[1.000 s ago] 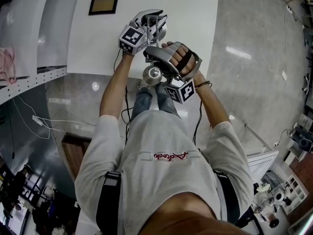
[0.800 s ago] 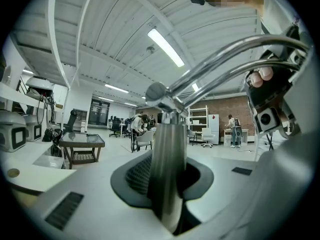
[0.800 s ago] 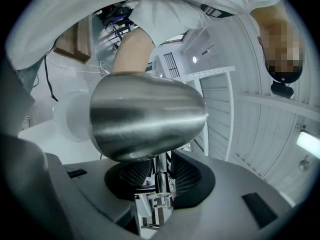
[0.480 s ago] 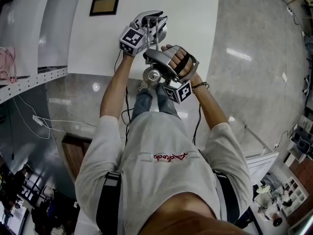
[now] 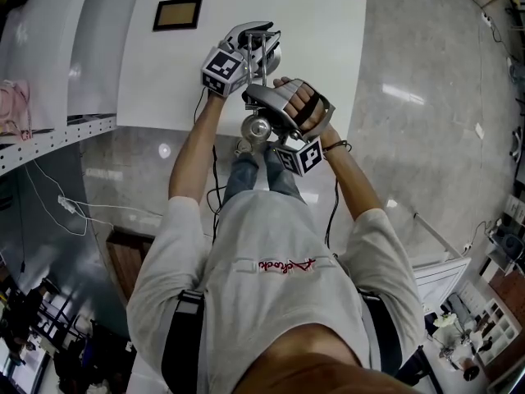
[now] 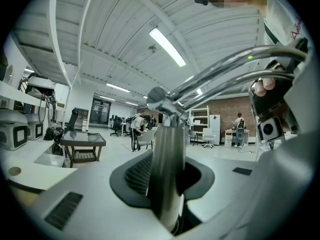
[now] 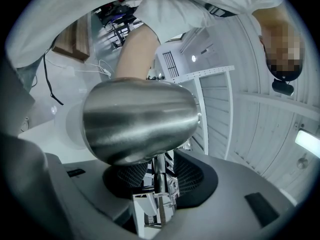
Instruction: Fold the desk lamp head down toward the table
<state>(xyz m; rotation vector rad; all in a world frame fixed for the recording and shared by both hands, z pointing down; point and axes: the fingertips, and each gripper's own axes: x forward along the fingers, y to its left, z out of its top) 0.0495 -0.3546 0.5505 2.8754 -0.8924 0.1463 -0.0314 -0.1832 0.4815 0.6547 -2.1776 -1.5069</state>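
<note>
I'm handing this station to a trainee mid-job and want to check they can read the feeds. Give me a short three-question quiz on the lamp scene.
1. True or false: the right tool has its jaws clamped on the lamp head.
2. What stands between the left tool's jaws? A. the lamp post B. a cable C. nothing
3. In the head view, name the flat thing lying on the white table left of the lamp.
Key: 1. False: its jaws stand apart either side of the thin stem by the head. 2. A. 3. A dark-framed panel. Both tools' jaws have just been opening.
</note>
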